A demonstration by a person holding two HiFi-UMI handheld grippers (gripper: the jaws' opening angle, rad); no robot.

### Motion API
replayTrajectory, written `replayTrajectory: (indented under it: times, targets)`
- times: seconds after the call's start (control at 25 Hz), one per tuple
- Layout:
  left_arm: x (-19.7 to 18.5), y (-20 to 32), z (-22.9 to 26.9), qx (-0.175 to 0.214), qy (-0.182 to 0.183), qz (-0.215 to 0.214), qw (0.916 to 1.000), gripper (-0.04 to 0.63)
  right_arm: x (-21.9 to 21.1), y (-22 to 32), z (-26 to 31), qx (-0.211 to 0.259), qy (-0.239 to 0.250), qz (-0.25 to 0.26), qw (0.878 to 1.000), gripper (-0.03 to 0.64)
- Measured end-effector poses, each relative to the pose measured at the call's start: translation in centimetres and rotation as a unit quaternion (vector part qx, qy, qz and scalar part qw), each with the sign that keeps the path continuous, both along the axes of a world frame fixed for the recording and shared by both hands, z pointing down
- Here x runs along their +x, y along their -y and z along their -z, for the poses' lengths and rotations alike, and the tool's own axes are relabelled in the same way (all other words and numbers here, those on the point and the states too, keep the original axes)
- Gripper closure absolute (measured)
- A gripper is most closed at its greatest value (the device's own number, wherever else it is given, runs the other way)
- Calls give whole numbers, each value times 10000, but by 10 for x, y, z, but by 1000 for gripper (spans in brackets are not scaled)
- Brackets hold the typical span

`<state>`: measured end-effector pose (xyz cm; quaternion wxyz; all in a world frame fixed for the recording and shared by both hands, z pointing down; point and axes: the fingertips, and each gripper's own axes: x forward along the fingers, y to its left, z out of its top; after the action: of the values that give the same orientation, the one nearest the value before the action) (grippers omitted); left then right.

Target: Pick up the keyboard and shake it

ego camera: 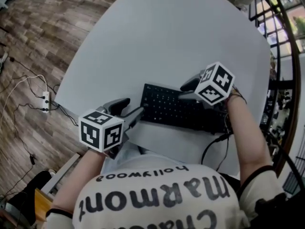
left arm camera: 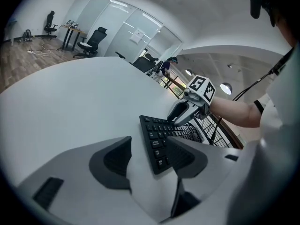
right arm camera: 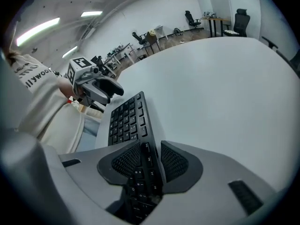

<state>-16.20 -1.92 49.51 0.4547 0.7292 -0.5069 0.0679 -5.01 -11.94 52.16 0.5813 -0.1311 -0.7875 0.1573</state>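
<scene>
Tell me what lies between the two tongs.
The keyboard, seen in the head view: one end by the left tongs, the other in the right tongs.
</scene>
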Motion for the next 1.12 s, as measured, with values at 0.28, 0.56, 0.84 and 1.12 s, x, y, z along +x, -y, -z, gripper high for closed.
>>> replayTrajectory:
  times: [0.28,0.56,0.84,1.12]
  targets:
    - [12,-4,0,-65,-144,-165,9997,371,1,-5,-6,-1180,-560,67,9914,469]
    - [9,-9,-5,-183,-113,-69,9997,372,-5,-4,-4,-1583,-715,383,9841,493]
    - [12,-9,-4,-166,-92,16,9998,371,-2,-8,5,-993,-462,937,9896,517]
    - [10,-2,-9,-178,-23,-60,9998,371,-9,-14,17,19,-36,1302,9915,517]
